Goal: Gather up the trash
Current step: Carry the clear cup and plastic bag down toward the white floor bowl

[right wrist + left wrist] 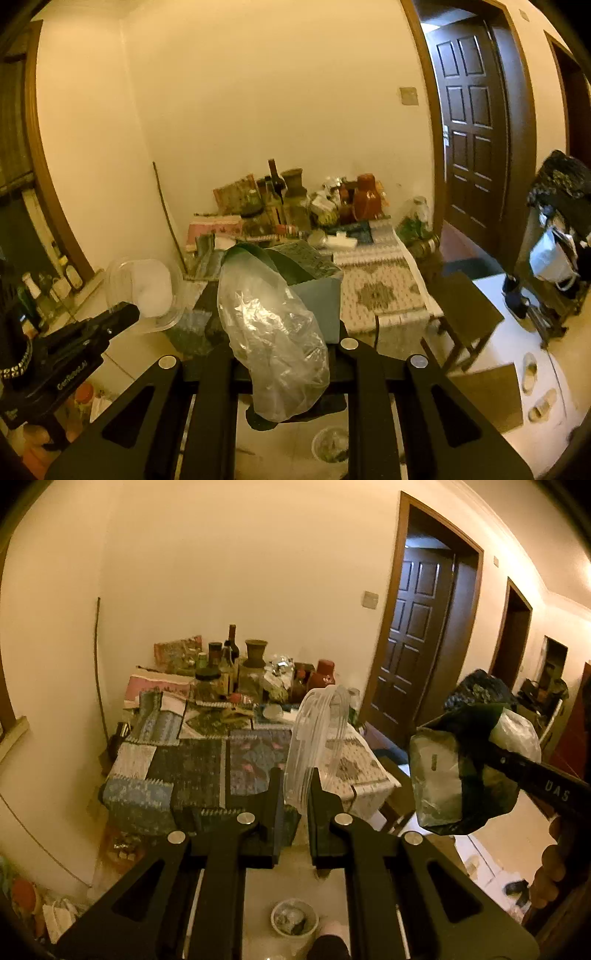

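Your left gripper (297, 805) has its 2 fingers closed on the rim of a clear plastic container (317, 738), which stands up edge-on between them, lifted off the bench (192, 760). Your right gripper (284, 354) is clamped on a bundle of crumpled plastic bags (273, 332), clear film over dark green, draped back across the fingers. Both pieces seem held high so they can be carried to the small waste bin (294, 919) on the floor, below and behind the fingertips. The right view shows the container's open face and white inside; the left view shows only its edge, yet reveals the bundle's dark underside.
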Motion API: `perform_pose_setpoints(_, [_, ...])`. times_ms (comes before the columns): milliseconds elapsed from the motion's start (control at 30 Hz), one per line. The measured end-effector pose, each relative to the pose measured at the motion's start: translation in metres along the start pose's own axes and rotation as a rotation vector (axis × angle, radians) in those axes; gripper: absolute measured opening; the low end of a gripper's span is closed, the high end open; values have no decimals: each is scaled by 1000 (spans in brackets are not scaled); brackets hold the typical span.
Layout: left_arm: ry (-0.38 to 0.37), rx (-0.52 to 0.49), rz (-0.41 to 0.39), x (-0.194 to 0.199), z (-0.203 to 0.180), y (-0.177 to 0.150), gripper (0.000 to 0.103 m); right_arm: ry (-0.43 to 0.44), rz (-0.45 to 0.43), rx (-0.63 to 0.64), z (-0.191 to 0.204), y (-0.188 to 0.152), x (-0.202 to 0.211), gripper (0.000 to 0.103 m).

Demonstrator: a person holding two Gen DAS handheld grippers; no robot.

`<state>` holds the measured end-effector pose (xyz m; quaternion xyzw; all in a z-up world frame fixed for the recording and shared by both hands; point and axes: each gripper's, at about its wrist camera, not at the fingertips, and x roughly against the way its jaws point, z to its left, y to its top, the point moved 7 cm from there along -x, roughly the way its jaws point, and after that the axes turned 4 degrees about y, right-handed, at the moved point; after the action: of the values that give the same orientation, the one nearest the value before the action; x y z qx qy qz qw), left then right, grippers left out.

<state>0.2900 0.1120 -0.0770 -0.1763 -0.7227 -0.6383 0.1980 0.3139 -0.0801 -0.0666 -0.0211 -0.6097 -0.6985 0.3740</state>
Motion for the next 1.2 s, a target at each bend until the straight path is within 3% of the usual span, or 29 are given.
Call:
perform_pose_setpoints(333, [-27,1,90,5,-3,-34,10,-39,91,-43,-10,-35,2,15])
perform_pose_setpoints(667, [-9,18,268,-55,-21,-94,10,-31,261,-91,-45,-97,-42,15])
perform_pose_setpoints(933, [1,48,425,-129,-38,-171,10,-42,430,-84,-80,-163,-93,15])
perform_pose_setpoints(1200, [38,100,577,-200,-31,-270,10,-13,596,-99,-103,-247,-156,15])
